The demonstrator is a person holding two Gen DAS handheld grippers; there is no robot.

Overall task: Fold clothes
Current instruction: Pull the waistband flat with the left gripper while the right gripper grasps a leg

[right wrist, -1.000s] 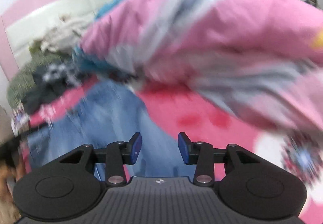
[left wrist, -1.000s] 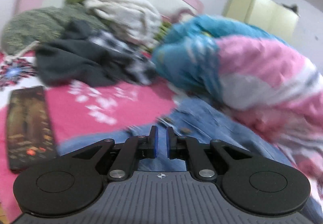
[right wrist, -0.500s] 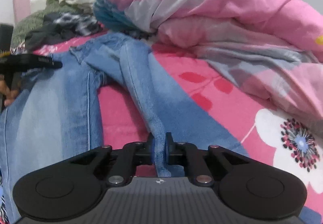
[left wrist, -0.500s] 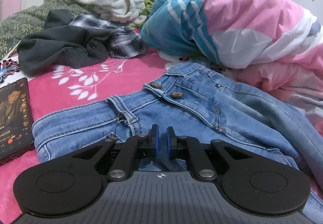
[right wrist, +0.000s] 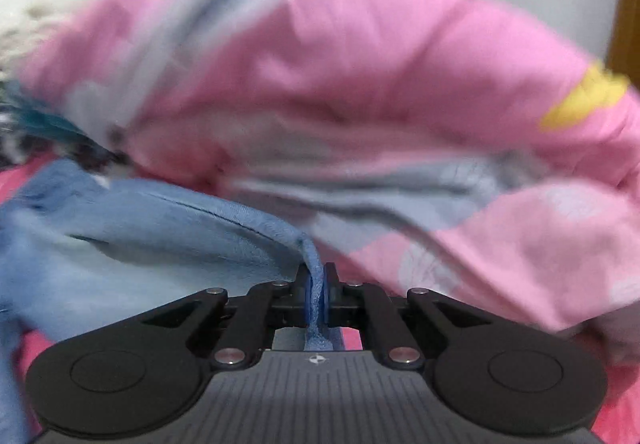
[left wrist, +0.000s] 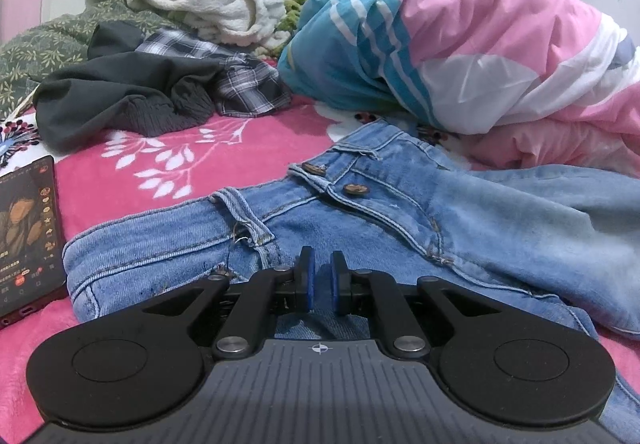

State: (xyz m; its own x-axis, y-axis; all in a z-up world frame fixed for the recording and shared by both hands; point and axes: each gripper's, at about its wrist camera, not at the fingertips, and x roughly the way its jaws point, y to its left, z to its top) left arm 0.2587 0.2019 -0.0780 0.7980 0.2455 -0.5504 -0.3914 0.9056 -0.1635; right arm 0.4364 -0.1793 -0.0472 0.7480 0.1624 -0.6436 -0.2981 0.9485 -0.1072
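Note:
Blue jeans [left wrist: 400, 220] lie spread on the pink floral bed [left wrist: 192, 160], waistband and two buttons towards the back. My left gripper [left wrist: 320, 284] is shut, with its tips low over the denim just below the waistband. No fold shows clearly between its pads. In the blurred right wrist view, my right gripper [right wrist: 319, 284] is shut on a ridge of the jeans' leg [right wrist: 168, 236]. The cloth runs up from the pads and off to the left. A narrow strip of denim also hangs out behind the pads.
A pink, white and teal quilt [left wrist: 460, 56] is bunched at the back right and fills the right wrist view [right wrist: 360, 84]. A dark garment [left wrist: 120, 100], a plaid shirt [left wrist: 248, 84] and a cream fleece [left wrist: 208, 0] are heaped at the back left. A lit phone [left wrist: 24, 236] lies left of the jeans.
My right gripper closed on the jeans' leg and has carried it up close to the quilt. My left gripper came down over the waistband and then stayed still.

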